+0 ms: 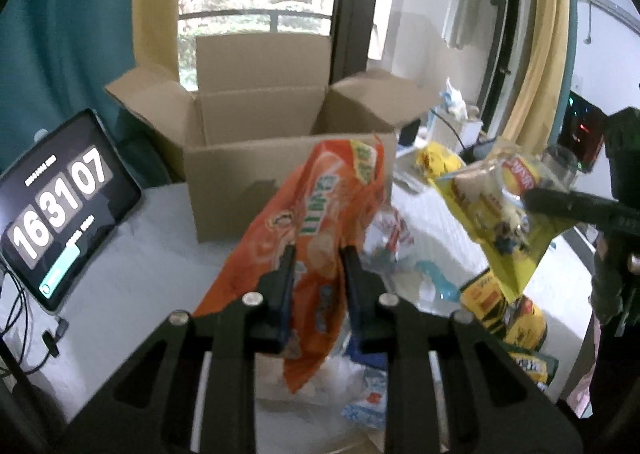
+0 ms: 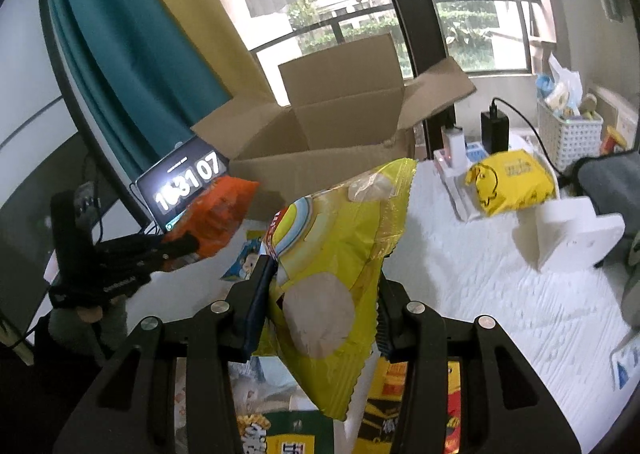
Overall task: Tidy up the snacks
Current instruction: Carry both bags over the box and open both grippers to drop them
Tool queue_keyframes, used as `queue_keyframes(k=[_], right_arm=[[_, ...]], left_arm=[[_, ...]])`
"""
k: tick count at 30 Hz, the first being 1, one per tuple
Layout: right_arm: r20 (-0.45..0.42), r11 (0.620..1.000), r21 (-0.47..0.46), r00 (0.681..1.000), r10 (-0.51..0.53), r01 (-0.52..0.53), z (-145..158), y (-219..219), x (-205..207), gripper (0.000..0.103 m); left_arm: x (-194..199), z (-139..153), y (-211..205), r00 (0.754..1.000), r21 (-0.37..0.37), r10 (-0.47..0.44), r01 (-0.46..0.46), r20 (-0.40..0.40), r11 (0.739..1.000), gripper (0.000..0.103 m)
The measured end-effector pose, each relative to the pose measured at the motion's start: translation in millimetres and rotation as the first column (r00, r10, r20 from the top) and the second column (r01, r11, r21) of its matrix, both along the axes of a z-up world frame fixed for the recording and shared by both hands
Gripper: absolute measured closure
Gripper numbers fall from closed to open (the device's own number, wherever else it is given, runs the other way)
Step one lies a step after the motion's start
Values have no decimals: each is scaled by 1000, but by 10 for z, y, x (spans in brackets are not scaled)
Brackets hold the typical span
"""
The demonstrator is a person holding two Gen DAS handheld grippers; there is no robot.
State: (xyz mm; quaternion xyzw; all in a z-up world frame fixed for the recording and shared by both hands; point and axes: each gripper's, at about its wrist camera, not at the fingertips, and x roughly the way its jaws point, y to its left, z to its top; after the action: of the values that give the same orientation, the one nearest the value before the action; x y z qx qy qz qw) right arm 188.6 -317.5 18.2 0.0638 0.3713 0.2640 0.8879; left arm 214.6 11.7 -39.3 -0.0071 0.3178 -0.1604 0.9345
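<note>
Your left gripper (image 1: 317, 254) is clamped on the orange snack bag (image 1: 316, 222). Both fingers pinch it about mid-body; the bag hangs clear of the table (image 1: 132, 274), top corner tilted toward the cardboard box (image 1: 256, 158). From the right wrist view the same bag sticks out of that gripper at the left, just in front of the tablet (image 2: 184, 182).

Your right gripper (image 2: 320, 286) is gripping the yellow-green snack bag (image 2: 340, 254). The pads press in on both sides of its lower half, and the bag stands up between the fingers, lifted off the table, sealed top edge pointing at the box. In the left wrist view it hangs at the right, pinched by the dark finger (image 1: 568, 206).

The box sits open at the far side of the white table, all four flaps up or folded out. Its floor is hidden by the near wall, so you can't tell what's inside.

Loose snack packs (image 1: 508, 314) are piled on the table under and between the two grippers: yellow-black packs, clear and blue-white wrappers. A yellow packet (image 2: 508, 186) rests on a white stand at the right, well apart from the pile. The tablet, showing a clock, leans just left of the box.
</note>
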Motion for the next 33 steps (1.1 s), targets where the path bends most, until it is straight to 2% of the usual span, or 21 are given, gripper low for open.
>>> queue_keyframes(k=[13,23,33], right_arm=[[77,999,-34,997,22,-20,228,207,362,56],[129,998,-47,991,41,-35,340,366,737,56],[187,998,-64,982,35,-23,403,496,1156,56]], left_arm=[[307,352,231,993,-37,65,-62,99,997,80],[650,474,347,984,-53,112,-105,140,993,80],[1165,558,398,973,-53,144,-137,181,989,80]])
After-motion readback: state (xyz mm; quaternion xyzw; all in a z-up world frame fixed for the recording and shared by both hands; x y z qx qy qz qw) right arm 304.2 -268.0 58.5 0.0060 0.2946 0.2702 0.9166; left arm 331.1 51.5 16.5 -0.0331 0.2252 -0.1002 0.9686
